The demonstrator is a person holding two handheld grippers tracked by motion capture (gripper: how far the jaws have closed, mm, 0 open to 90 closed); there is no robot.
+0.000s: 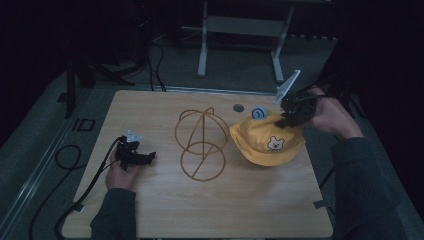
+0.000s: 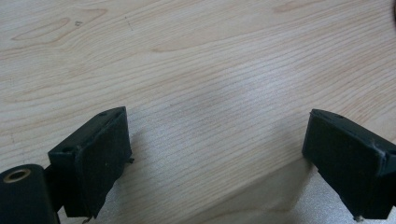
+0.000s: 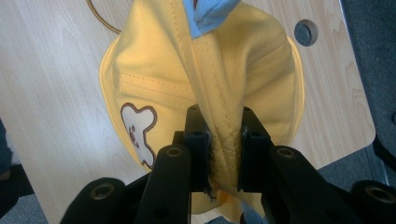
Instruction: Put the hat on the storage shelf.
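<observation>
A yellow hat (image 1: 267,142) with a white bear patch and a small blue ear lies right of centre on the wooden table (image 1: 165,210). My right gripper (image 1: 290,119) is at the hat's far right side, shut on a pinched fold of the yellow fabric (image 3: 224,140), which bunches up between its jaws. A wire hat stand (image 1: 201,144) of golden hoops stands in the middle of the table, just left of the hat. My left gripper (image 1: 150,156) rests low over the table's left part, open, with bare wood (image 2: 215,116) between its jaws.
A round hole (image 1: 238,107) in the tabletop sits behind the hat, also seen as a hole (image 3: 306,31) near the table's corner. Cables trail off the left edge to the floor. A metal frame (image 1: 240,30) stands beyond the table's far side.
</observation>
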